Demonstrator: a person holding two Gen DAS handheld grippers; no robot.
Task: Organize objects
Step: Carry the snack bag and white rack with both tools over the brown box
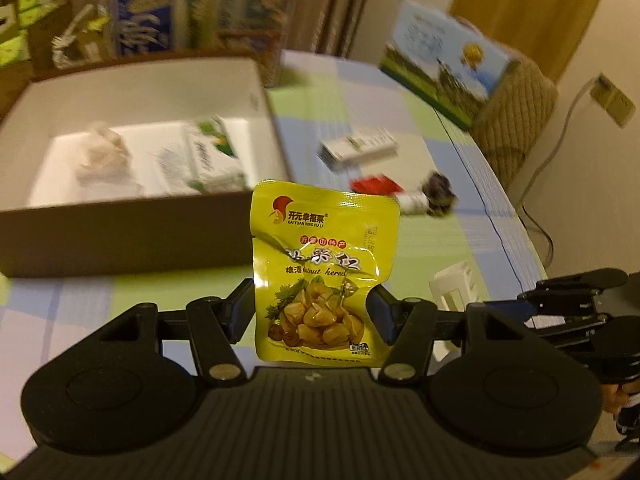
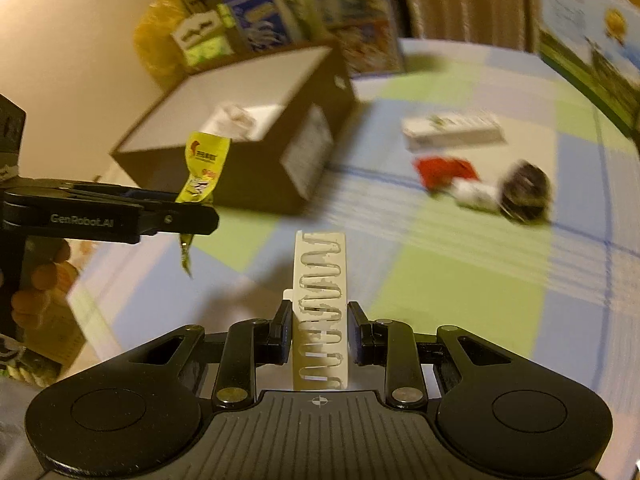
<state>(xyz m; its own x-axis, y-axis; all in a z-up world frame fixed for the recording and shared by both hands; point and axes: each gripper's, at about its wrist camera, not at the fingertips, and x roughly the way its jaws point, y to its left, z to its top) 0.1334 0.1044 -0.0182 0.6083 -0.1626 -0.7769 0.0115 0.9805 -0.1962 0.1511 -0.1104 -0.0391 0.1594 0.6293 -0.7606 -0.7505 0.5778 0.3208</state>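
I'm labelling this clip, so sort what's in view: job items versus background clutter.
Job: yellow chestnut packet in left gripper; white slotted piece in right gripper; open box; white carton, red packet, dark round item.

Clutter: blue milk cartons, landscape box.

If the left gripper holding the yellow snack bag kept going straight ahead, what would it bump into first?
Probably the near brown wall of the open cardboard box. The left gripper, shut on the yellow chestnut packet, points just past the box's right corner, so it might clip that corner or slip by it; depth is hard to judge.
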